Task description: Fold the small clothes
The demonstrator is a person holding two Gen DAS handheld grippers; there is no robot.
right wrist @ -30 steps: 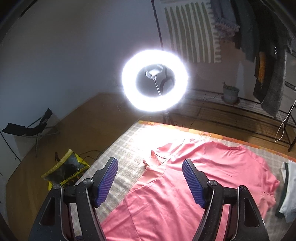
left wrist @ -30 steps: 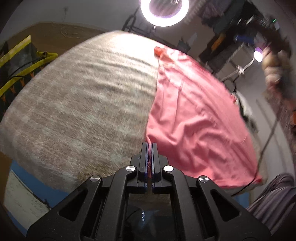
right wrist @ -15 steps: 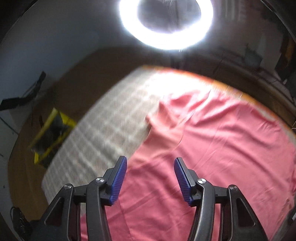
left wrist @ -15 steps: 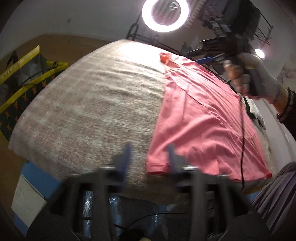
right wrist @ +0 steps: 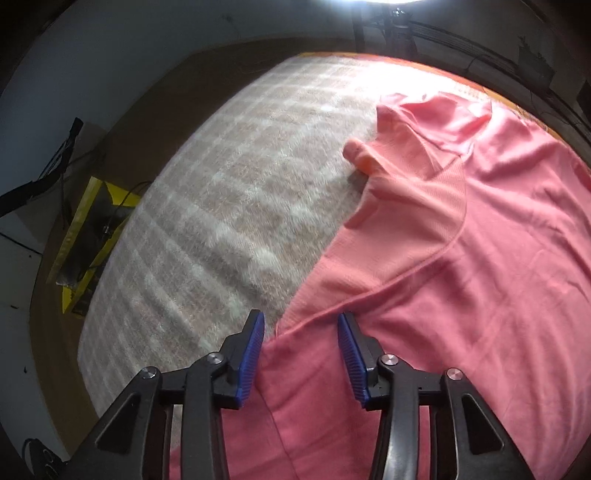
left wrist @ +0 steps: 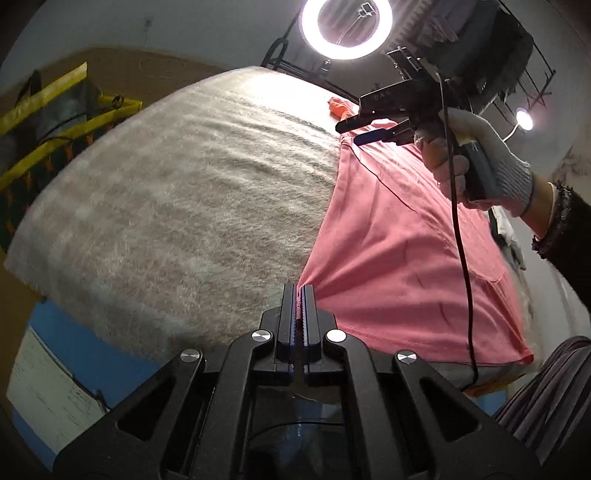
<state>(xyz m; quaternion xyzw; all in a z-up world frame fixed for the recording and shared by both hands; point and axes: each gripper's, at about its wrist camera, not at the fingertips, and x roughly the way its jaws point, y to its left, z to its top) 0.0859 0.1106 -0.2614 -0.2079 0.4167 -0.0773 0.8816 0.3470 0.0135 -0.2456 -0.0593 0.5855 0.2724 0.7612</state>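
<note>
Nearby, ring light [left wrist: 346,27], black cable [left wrist: 460,236] across pink shirt [left wrist: 399,236].

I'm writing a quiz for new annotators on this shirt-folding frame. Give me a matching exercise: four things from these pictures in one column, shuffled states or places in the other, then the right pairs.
Things:
1. left gripper
2. right gripper
3. pink shirt
4. ring light

States or places:
A. lit, beyond the far end of the blanket
B. open, above the sleeve seam
C. spread flat over the blanket's right part
D. shut on the shirt's edge

Pairs: 1-D, 2-B, 3-C, 4-A
</note>
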